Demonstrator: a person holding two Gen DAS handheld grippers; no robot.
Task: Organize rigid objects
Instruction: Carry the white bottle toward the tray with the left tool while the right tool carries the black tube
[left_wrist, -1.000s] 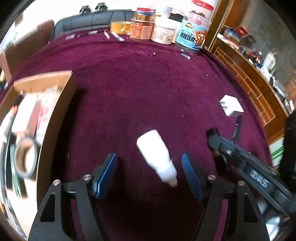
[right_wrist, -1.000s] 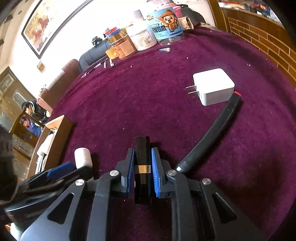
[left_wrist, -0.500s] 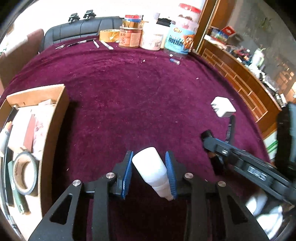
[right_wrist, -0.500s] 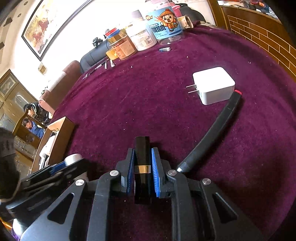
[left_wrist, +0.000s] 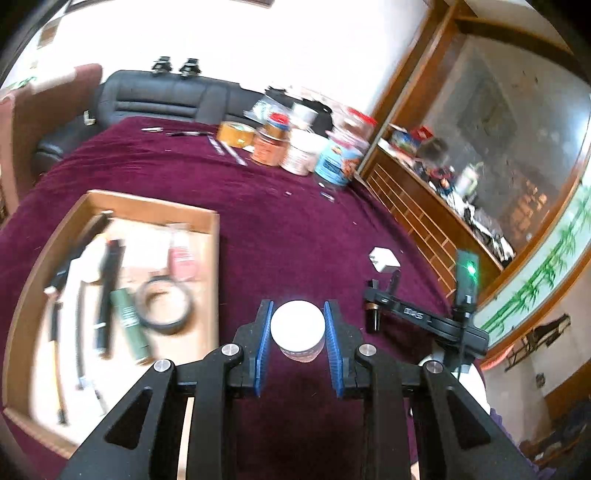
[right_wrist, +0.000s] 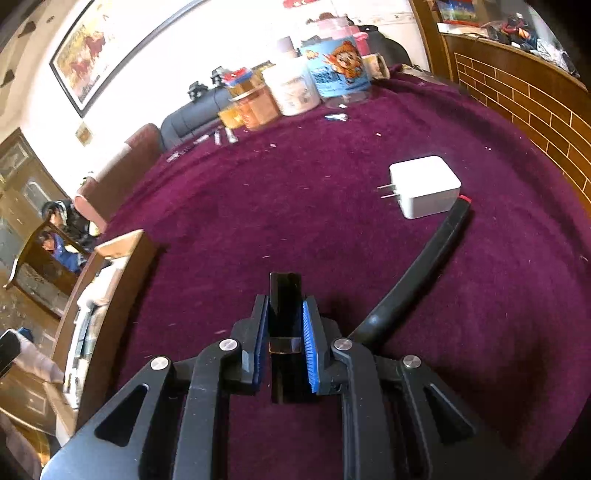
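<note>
In the left wrist view, a white plastic bottle (left_wrist: 297, 326) sits between the blue pads of my left gripper (left_wrist: 298, 303), its flat base facing the camera. The jaws are closing and the pads press its sides. It hangs above the purple cloth, just right of an open cardboard box (left_wrist: 147, 206). My right gripper (right_wrist: 285, 299) is shut on a black tube with a gold band (right_wrist: 284, 290), low over the cloth. A white charger (right_wrist: 424, 186) and a black marker with a red end (right_wrist: 417, 266) lie to its right.
The box holds a tape roll (left_wrist: 164, 306), a green tube, pens and cards. Jars and tubs (left_wrist: 295, 147) line the table's far edge, with loose pens (left_wrist: 229, 151) beside them. A wooden brick-pattern rail (right_wrist: 535, 118) borders the right side. The box (right_wrist: 118, 243) stands left of my right gripper.
My left gripper closed on the white bottle, lifted it off the cloth and swung up and left toward the box. The right gripper keeps its hold on the black tube and barely moved.
</note>
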